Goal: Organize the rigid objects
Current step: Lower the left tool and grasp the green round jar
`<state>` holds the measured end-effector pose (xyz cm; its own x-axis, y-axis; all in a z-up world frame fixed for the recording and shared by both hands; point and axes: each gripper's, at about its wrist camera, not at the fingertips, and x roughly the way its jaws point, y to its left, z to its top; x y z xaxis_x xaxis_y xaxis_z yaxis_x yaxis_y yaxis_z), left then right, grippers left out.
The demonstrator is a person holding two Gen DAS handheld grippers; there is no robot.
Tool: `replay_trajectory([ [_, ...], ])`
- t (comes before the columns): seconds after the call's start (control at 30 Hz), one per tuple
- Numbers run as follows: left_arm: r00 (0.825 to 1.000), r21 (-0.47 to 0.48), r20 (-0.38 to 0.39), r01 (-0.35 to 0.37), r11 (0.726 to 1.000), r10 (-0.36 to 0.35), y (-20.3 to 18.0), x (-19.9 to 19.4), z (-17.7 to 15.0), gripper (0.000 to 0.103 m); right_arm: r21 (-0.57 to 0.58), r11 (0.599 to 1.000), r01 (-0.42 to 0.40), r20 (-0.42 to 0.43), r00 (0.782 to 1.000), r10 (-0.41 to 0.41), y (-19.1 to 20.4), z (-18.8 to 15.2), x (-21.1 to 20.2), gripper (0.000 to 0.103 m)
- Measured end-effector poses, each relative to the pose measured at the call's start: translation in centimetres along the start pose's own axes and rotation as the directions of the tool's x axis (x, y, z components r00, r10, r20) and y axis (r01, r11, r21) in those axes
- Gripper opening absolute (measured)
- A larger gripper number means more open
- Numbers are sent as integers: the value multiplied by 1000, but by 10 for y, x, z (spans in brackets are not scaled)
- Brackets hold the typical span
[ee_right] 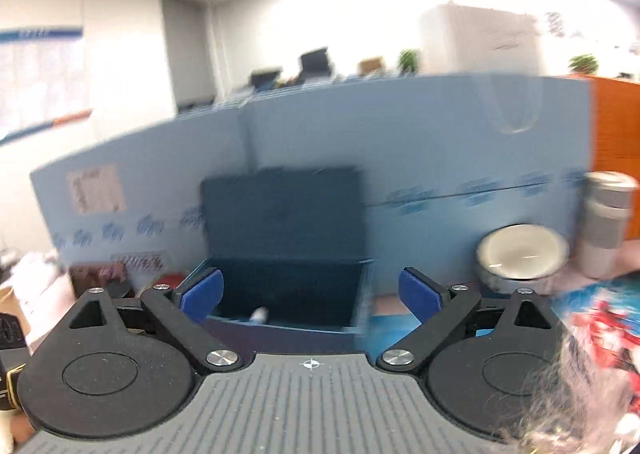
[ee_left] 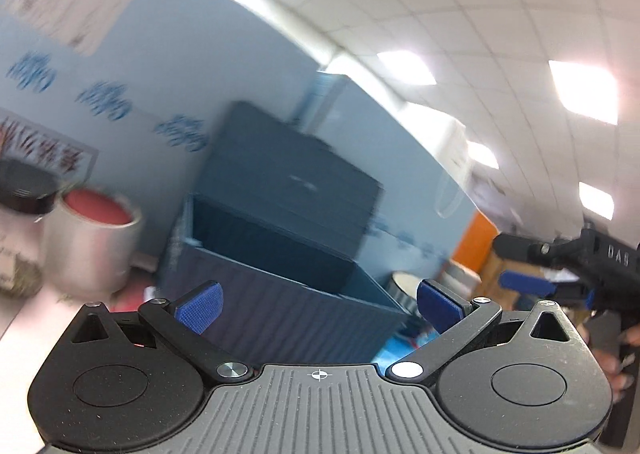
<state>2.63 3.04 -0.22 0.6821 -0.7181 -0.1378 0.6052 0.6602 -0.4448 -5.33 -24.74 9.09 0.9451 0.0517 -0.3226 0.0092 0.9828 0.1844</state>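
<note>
A dark blue storage box (ee_right: 280, 254) with its lid raised stands against the light blue partition; it also shows in the left wrist view (ee_left: 280, 238). A small white object (ee_right: 260, 314) lies inside it. My left gripper (ee_left: 318, 308) is open and empty, tilted upward in front of the box. My right gripper (ee_right: 310, 294) is open and empty, facing the box's opening. The right gripper also shows in the left wrist view (ee_left: 560, 274) at the right edge. Both views are blurred.
A silver tin with a red lid (ee_left: 92, 246) and a black-lidded jar (ee_left: 24, 214) stand left of the box. A metal bowl (ee_right: 520, 258) and a grey tumbler (ee_right: 608, 226) stand to its right. A red and blue packet (ee_right: 600, 326) lies at the right.
</note>
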Motion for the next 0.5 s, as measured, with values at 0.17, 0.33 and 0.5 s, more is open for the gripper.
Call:
replay_trajectory([
  [0.17, 998, 194, -60, -21, 981, 33, -49, 8, -8, 103, 98, 994, 43, 111, 992, -53, -40, -25, -41, 98],
  [0.33, 981, 355, -192, 37, 934, 34, -98, 27, -27, 103, 210, 977, 42, 181, 980, -81, -77, -50, -52, 98],
  [0.5, 948, 336, -319, 136, 932, -23, -119, 45, -45, 103, 280, 959, 41, 182, 979, -95, -101, -76, -51, 98],
])
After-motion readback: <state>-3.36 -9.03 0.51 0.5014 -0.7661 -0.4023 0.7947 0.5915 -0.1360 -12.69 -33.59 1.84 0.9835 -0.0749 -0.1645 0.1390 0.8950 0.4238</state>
